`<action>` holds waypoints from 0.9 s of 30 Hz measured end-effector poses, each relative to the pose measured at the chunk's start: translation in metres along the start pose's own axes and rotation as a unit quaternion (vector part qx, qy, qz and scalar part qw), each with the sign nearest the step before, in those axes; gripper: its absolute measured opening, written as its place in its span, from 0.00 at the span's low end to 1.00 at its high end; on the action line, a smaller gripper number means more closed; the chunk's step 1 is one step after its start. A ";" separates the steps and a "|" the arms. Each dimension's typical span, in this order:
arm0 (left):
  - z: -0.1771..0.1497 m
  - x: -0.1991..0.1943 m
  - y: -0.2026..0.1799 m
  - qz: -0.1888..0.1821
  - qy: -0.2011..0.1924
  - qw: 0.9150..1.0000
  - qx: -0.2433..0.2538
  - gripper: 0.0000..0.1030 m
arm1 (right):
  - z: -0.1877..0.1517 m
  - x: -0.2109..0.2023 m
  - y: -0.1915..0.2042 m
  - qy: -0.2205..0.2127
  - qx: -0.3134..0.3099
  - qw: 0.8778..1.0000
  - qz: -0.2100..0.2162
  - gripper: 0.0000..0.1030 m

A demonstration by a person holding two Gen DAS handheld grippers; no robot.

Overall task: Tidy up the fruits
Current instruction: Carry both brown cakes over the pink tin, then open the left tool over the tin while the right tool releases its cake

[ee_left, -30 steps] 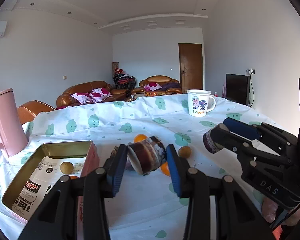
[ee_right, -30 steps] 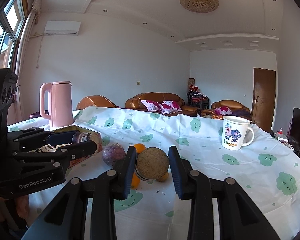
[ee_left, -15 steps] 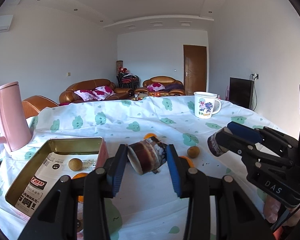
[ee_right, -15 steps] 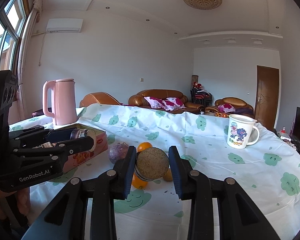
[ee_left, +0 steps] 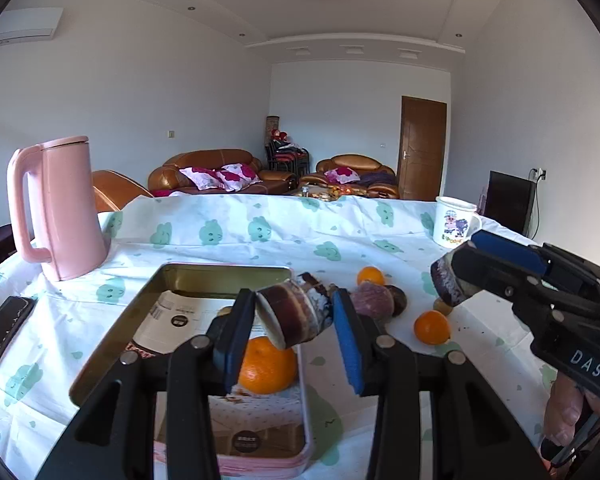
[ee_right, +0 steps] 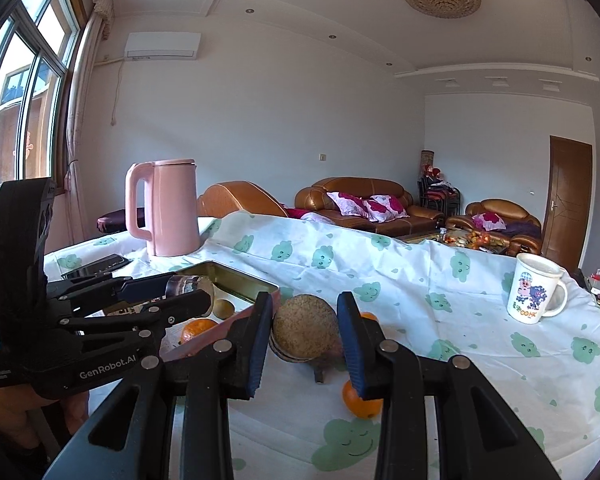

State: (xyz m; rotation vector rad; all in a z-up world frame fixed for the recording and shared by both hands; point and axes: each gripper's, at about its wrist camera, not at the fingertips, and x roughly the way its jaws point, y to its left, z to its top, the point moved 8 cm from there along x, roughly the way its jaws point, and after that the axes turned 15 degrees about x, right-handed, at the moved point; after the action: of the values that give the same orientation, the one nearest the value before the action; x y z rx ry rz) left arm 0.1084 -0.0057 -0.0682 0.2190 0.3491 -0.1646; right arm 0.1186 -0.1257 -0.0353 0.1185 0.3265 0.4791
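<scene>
While both grippers hold something, the biggest thing is the table (ee_left: 260, 240), under a white, wrinkled cloth printed with green cloud faces. A tall pink kettle (ee_left: 66, 208), smooth and matte with a loop handle, stands at the far left.

Near it lies a shallow rectangular tin (ee_left: 220, 270), gold metal inside and pink outside, with rounded corners and a printed paper (ee_left: 180, 320) on its floor.

The left gripper (ee_left: 294, 312) is clamped on a stubby round chunk (ee_left: 296, 316). It has a dark brown-purple banded side and a pale flat face. It hangs tilted over the tin's right edge, above an orange (ee_left: 268, 364) lying in the tin. Cannot tell which fruit the chunk is.

The right gripper (ee_right: 305, 320) is clamped on a second chunk (ee_right: 306, 326), with a tan, grainy, cork-like round face. It is held over the cloth just right of the tin.

A white mug (ee_left: 454, 222) with a cartoon print sits far right. A black phone (ee_left: 4, 330) lies flat at the left edge.

Loose on the cloth right of the tin are:
- a dull purple round fruit (ee_left: 372, 302)
- two glossy oranges (ee_left: 432, 326) (ee_left: 370, 275), apart from each other

A small brown round fruit (ee_right: 224, 307) lies inside the tin.
</scene>
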 end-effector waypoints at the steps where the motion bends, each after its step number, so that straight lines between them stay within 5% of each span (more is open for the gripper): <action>1: -0.002 0.000 0.008 0.005 0.003 1.000 -0.004 0.41 | 0.001 0.004 0.006 0.004 -0.002 1.000 0.007 0.34; 11: -0.019 0.003 0.072 0.035 0.029 0.998 -0.050 0.41 | -0.004 0.042 0.070 0.044 -0.024 0.997 0.066 0.34; 27: -0.042 0.012 0.102 0.042 0.082 0.993 -0.068 0.41 | -0.040 0.099 0.113 0.126 -0.040 0.987 0.093 0.35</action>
State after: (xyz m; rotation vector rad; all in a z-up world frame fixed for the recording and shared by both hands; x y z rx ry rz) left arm 0.1259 0.1008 -0.0925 0.1119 0.5127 -0.0397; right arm 0.1396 0.0216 -0.0793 0.0086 0.5456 0.6930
